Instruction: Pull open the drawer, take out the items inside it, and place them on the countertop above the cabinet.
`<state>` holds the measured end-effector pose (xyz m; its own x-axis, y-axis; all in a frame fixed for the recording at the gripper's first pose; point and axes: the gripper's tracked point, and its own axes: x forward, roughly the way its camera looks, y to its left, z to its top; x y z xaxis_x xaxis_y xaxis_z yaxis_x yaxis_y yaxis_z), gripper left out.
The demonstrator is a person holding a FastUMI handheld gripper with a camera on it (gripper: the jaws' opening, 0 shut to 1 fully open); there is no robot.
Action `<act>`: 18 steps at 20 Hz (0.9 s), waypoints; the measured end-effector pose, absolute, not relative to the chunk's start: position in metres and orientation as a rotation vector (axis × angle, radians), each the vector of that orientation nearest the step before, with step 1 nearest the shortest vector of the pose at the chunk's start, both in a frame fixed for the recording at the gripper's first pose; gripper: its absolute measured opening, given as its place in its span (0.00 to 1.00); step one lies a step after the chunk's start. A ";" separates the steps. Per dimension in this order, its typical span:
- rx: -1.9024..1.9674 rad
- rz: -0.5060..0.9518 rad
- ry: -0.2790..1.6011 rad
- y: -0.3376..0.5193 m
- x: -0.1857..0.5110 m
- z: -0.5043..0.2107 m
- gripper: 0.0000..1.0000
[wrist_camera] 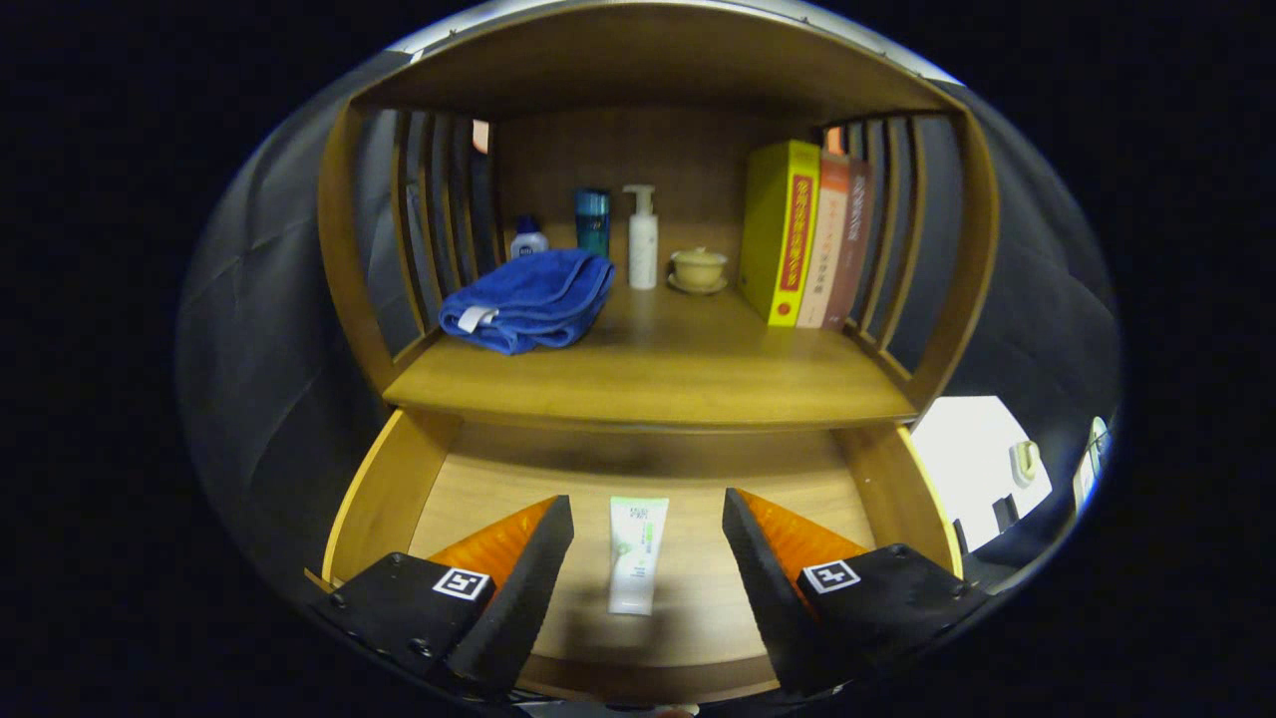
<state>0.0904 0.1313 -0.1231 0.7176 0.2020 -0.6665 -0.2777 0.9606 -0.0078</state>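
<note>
- Gripper (pixel 648 543) over the pulled-out drawer (pixel 384 499), fingers spread wide, gripping nothing.
- Tube (pixel 638 553) flat on the drawer floor, between the fingers, touching neither, lengthwise toward the cabinet.
- Surface (pixel 658 384) directly above the drawer, under a wooden hood with slatted sides.
- Blue towel (pixel 528 299) folded, left on the surface above the drawer.
- Behind the towel: small bottle (pixel 527 240), teal bottle (pixel 592 221), white pump bottle (pixel 642 239), lidded cup (pixel 698 269) on saucer.
- Three books (pixel 805 234) upright, right of the cup.
</note>
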 end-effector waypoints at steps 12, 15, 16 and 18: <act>-0.092 0.219 1.147 0.140 0.113 -0.235 0.99; -0.071 0.198 1.211 0.135 0.109 -0.252 0.99; -0.065 0.197 1.226 0.134 0.109 -0.255 0.99; -0.061 0.198 1.241 0.132 0.111 -0.262 0.97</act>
